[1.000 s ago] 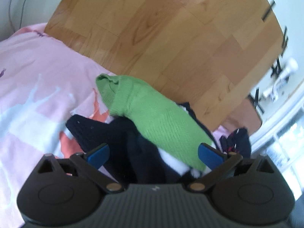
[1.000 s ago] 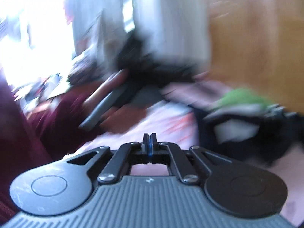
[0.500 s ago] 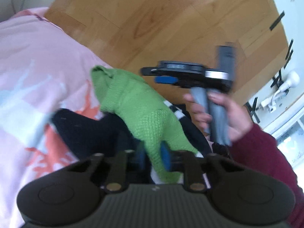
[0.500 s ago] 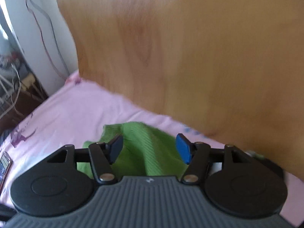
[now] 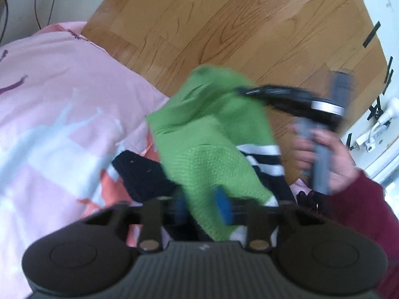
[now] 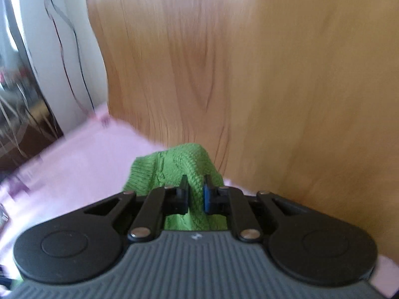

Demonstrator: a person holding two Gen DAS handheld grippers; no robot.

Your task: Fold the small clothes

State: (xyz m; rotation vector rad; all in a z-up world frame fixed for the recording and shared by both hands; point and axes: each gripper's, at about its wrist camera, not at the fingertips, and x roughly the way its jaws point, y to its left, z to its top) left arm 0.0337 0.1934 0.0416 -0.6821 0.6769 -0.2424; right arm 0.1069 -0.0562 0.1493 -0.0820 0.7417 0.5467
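A green knit garment (image 5: 212,129) lies on a pile of dark navy clothes (image 5: 142,174) and a black-and-white striped piece (image 5: 261,157) at the edge of a pink bedspread (image 5: 62,99). My left gripper (image 5: 203,206) is shut on the garment's near end, the blue pads pinching the knit. In the right wrist view the right gripper (image 6: 195,191) has a ridge of the green knit (image 6: 174,164) between its jaws, which are closing and press on it. The left wrist view shows that gripper (image 5: 249,92) at the garment's far end, raising it.
A wooden floor (image 5: 224,25) runs beyond the bed's edge. A person's hand (image 5: 331,157) in a dark red sleeve (image 5: 361,211) holds the right gripper's handle. Cables hang down a white wall (image 6: 62,49) at the left. White fittings (image 5: 379,129) stand at the far right.
The left gripper shut on the green garment's near end. The right gripper swung in from the side, opened, then closed on the far end, which now stands raised off the pile.
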